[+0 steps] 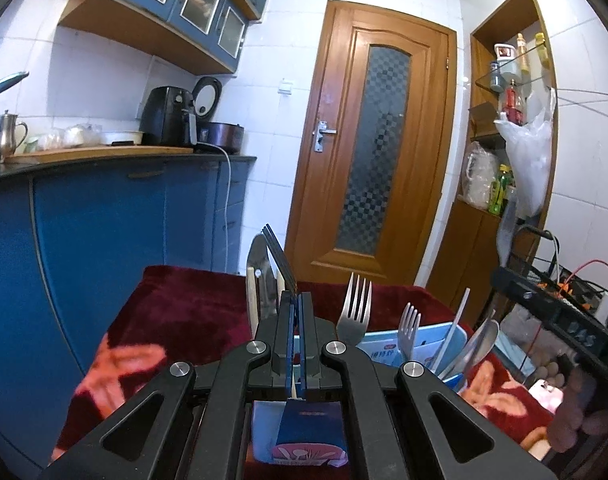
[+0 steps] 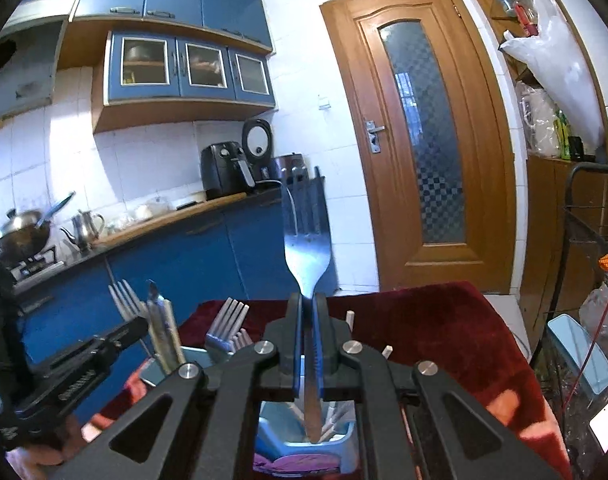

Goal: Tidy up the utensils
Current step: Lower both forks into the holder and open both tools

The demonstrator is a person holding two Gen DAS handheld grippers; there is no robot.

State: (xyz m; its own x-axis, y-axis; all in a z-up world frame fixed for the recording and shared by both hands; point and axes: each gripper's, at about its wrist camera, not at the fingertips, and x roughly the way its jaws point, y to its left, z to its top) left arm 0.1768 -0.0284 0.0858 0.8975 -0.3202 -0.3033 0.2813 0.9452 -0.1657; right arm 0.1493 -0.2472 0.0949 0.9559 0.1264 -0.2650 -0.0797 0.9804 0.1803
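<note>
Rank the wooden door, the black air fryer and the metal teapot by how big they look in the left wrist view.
1. Wooden door, by far the largest.
2. Black air fryer.
3. Metal teapot, the smallest, though not far behind the air fryer, and fisheye distortion at the picture's edge makes that gap unsure.

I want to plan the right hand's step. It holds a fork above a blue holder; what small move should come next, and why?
Probably lower it straight down. The right gripper is shut on the fork, tines up, and the handle end hangs over the open blue holder, which already holds pale sticks.
</note>
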